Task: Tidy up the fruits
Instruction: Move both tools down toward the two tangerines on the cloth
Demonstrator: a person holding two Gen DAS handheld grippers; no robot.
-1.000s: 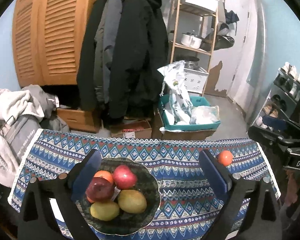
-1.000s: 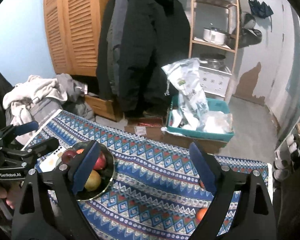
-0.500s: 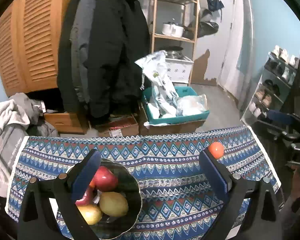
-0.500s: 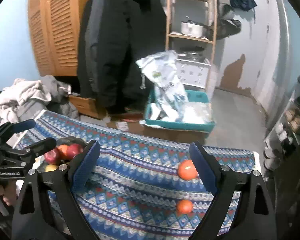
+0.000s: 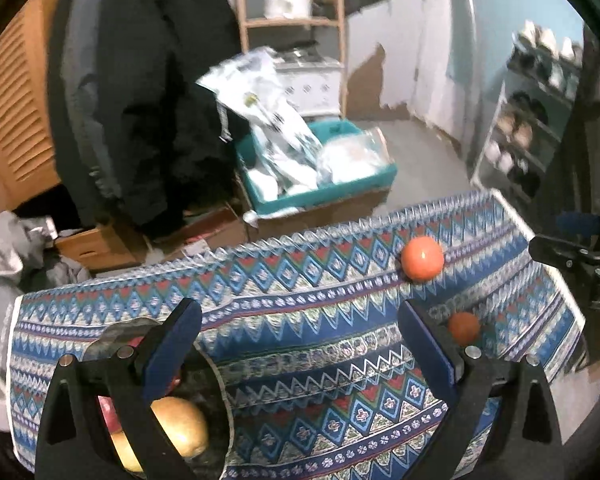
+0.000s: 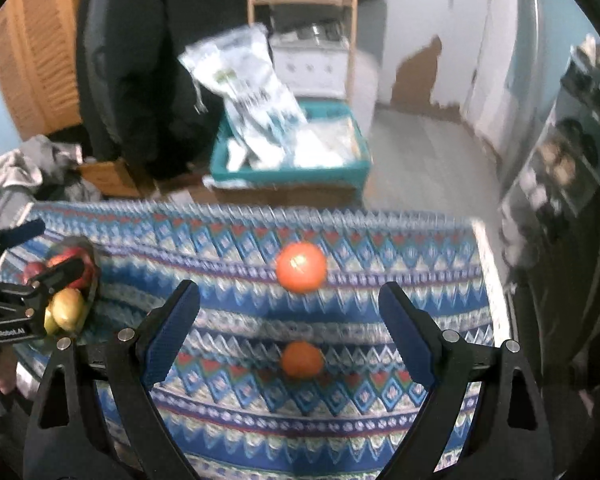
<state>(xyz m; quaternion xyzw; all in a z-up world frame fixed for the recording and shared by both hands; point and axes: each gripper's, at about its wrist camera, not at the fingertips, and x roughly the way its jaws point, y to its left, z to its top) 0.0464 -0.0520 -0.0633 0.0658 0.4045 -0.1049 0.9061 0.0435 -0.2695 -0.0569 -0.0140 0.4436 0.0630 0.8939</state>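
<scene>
Bowl (image 6: 94, 280) of fruit at cloth's (image 6: 236, 320) left, two tomatoes (image 6: 301, 267) lying right.

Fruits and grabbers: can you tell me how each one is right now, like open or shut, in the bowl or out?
Left gripper: open, empty.
Right gripper: open, empty, lined up with the two loose fruits.
Big orange fruit: loose on the cloth, outside the bowl.
Small orange fruit: loose on the cloth, outside the bowl.
Bowl: holding several fruits.
Yellow fruit: in the bowl.
Patterned cloth: spread flat.
</scene>
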